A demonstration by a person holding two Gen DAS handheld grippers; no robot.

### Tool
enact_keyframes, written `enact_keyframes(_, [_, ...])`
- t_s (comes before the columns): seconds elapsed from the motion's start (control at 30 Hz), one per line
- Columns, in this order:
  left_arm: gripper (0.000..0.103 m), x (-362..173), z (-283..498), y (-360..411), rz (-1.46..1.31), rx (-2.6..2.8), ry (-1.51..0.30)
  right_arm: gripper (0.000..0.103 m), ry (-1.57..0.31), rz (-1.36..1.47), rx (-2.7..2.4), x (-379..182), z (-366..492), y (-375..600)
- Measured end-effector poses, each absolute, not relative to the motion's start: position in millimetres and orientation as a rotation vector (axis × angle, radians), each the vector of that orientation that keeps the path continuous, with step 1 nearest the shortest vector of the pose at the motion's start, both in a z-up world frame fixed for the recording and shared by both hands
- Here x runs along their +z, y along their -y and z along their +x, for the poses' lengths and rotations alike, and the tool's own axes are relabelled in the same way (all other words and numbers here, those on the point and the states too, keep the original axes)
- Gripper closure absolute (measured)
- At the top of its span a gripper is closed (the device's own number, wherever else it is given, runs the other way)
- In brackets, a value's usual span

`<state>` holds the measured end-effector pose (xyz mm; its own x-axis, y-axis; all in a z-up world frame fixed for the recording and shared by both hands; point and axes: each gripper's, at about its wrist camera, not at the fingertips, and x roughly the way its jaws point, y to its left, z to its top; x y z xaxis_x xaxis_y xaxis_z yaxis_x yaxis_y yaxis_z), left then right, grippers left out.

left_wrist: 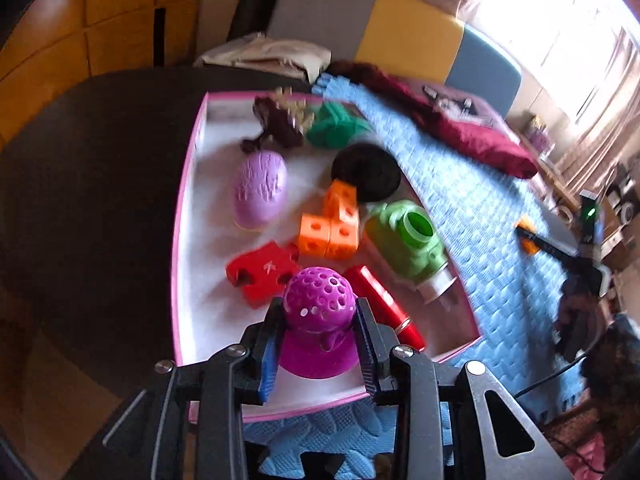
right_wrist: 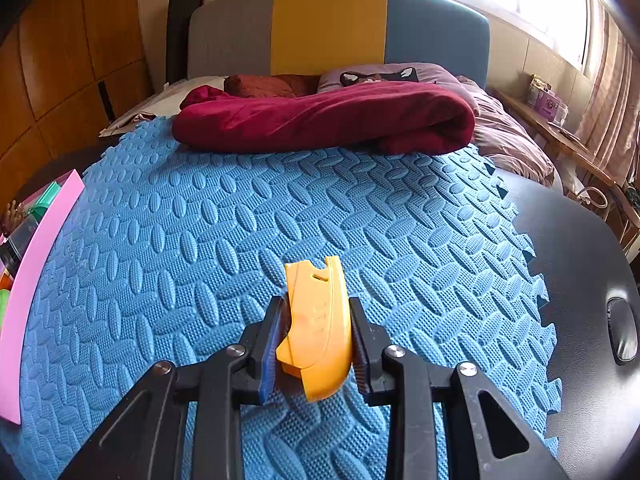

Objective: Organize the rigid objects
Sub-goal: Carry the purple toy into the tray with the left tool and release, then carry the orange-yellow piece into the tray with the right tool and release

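Toys are lying together in a pink-rimmed tray (left_wrist: 181,216) with a white floor, which is sitting partly on a blue foam mat (right_wrist: 280,208) and partly on a dark table (left_wrist: 88,168). Nearest the camera, a purple perforated ball toy (left_wrist: 320,312) is sitting at the tray's front edge, and the left gripper (left_wrist: 318,320) is clenching it between both fingers. Just behind it are lying a red flat piece (left_wrist: 260,272) and a red cylinder (left_wrist: 384,304). Beyond those are sitting orange linked cubes (left_wrist: 332,224), touching one another, and a green toy camera (left_wrist: 408,240) just beside them. Farther back are resting a lilac oval brush (left_wrist: 260,188), a black round object (left_wrist: 366,172), a green crumpled item (left_wrist: 336,126) and a dark brown bundle (left_wrist: 276,120). Over the mat, well apart from the tray, the right gripper (right_wrist: 316,320) is grasping a yellow curved plastic piece (right_wrist: 316,320) with both fingers pressing on its sides. Behind the mat, a maroon blanket (right_wrist: 328,116) is lying folded.
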<state>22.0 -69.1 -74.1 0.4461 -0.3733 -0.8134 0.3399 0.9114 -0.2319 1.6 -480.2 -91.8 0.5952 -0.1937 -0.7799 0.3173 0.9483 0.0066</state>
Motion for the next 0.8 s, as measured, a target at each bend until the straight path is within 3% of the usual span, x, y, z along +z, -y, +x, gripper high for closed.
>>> enact_keyframes(0.33, [0.062,-84,14,68,0.063,-0.362,-0.967,0.073,-0.885,0.150,-0.298,-92,2,480])
enact_keyframes(0.67, [0.043,-75,11,63,0.105,-0.324,-0.897,0.073,-0.884,0.151,-0.297,-91,1,482])
enact_keyframes(0.8, [0.043,-62,10,58,0.086,-0.315,-0.862,0.073,-0.885,0.150,-0.298,-92,1,481])
